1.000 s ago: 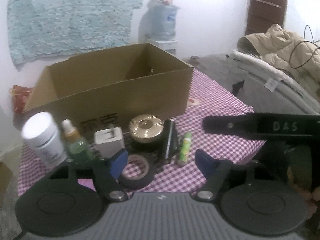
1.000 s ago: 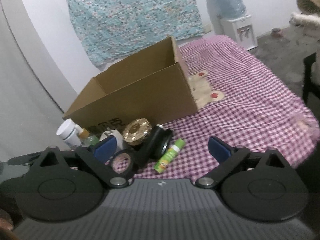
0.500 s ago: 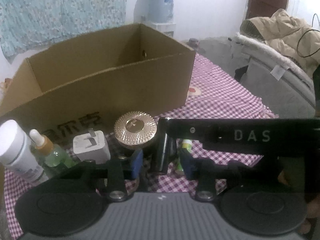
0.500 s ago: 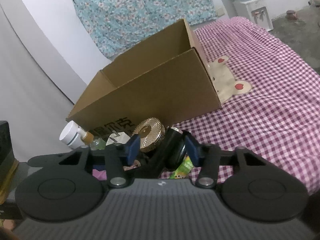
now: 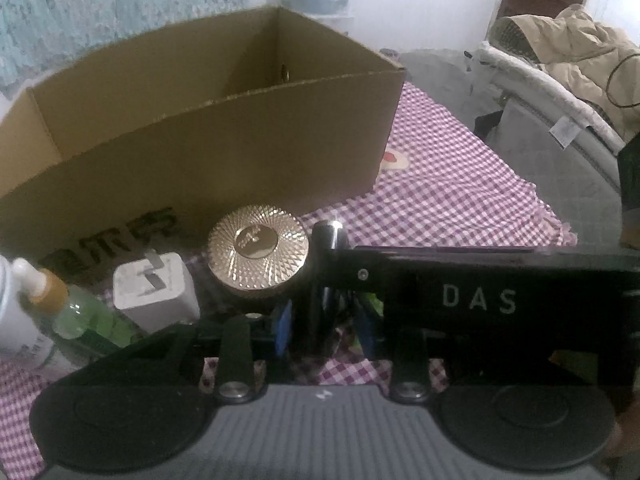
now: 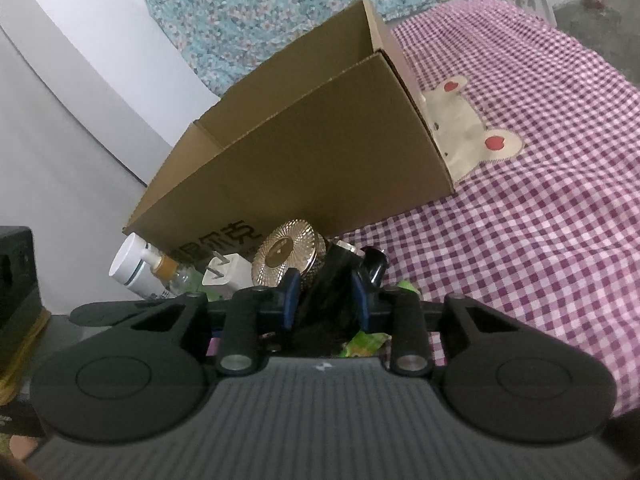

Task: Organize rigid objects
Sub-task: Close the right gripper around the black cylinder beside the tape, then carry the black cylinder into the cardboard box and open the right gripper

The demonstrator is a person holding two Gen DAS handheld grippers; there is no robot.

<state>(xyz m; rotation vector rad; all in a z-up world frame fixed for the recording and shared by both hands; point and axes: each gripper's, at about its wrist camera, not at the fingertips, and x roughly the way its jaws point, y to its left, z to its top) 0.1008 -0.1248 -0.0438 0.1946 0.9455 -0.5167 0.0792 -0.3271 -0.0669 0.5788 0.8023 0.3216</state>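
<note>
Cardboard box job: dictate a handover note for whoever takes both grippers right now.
Right gripper: shut on the black tube, which is still down among the items.
Left gripper: narrowed around the same tube; contact unclear.
In front of the cardboard box: gold-lidded jar, white charger, dropper bottle, white bottle, green tube.
Done: nothing visibly boxed.
Left: box everything.

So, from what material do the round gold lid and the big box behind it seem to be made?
The round gold lid looks like shiny metal or metal-coated plastic; its ridged, radiating pattern reflects light brightly, so I cannot tell which. The big box is plain brown corrugated cardboard, matte, with rough cut edges and dark printed characters on the front.
</note>
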